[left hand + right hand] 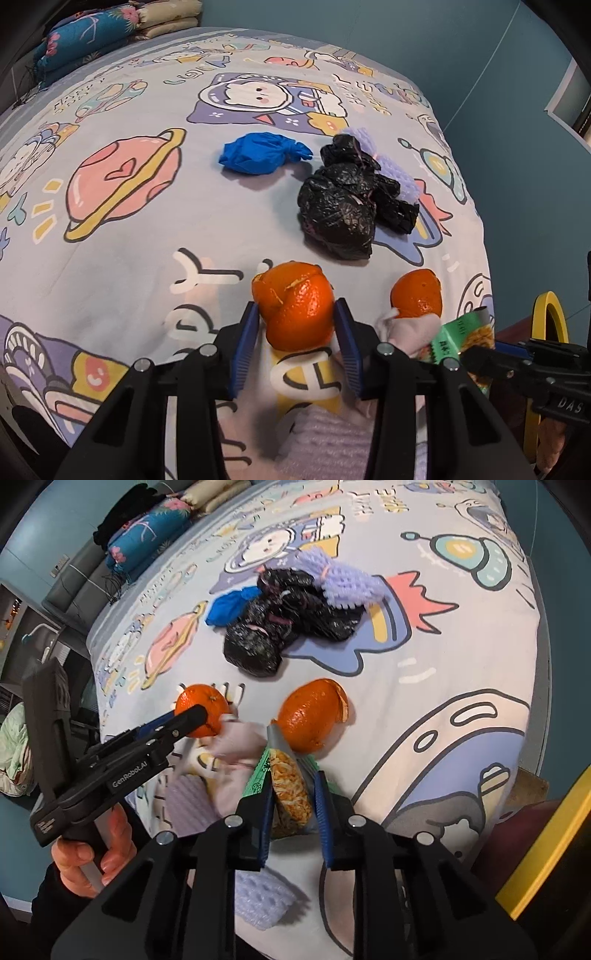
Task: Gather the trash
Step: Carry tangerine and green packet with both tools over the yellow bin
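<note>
At the near edge of the bed (122, 236), the right gripper (293, 794) has its fingers pinched on a snack packet (291, 794), and the left gripper (297, 325) has its fingers closed around an orange peel (295, 306). Both look mid-pickup; next, I'd guess, comes lifting them clear to a bin, which I can't see. A second peel (312, 716) sits just beyond, then the black bags (343, 206) and a blue bag (258, 153) farther up.
</note>
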{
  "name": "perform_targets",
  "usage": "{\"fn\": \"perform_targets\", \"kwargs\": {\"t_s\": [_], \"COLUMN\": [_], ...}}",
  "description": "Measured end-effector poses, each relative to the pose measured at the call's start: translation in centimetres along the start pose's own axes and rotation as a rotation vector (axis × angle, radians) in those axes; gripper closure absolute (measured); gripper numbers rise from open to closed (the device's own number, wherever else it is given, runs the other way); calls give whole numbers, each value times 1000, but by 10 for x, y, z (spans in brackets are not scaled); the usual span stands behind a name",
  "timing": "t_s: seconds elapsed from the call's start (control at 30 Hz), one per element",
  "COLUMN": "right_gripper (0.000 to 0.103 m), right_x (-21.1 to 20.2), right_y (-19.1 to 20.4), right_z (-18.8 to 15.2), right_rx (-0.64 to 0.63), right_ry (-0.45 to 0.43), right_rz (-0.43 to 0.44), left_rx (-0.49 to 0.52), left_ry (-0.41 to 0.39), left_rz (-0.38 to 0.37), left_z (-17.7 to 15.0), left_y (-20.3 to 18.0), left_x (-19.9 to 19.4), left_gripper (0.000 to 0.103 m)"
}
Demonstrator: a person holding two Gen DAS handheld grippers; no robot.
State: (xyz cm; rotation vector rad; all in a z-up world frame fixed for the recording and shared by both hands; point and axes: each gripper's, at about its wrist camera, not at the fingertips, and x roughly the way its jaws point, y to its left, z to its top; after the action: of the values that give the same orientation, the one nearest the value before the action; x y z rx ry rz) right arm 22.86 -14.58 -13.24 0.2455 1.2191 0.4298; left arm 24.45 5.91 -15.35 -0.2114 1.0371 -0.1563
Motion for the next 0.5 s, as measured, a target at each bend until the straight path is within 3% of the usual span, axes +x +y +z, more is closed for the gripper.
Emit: {"fn": "perform_targets", "kwargs": {"t_s": [0.5], "right_gripper": [84], "right_x": [-55], "right_y": [-9], "right_z": [-12], "right_rx": [17], "right_ry": [-91], "right_rz": [40], "left_rx": [3], "left_ry": [-72], "left_rz": [-4], "left_z": [2], "left_y": [0], "left_x": [-45], "left_gripper": [64]}}
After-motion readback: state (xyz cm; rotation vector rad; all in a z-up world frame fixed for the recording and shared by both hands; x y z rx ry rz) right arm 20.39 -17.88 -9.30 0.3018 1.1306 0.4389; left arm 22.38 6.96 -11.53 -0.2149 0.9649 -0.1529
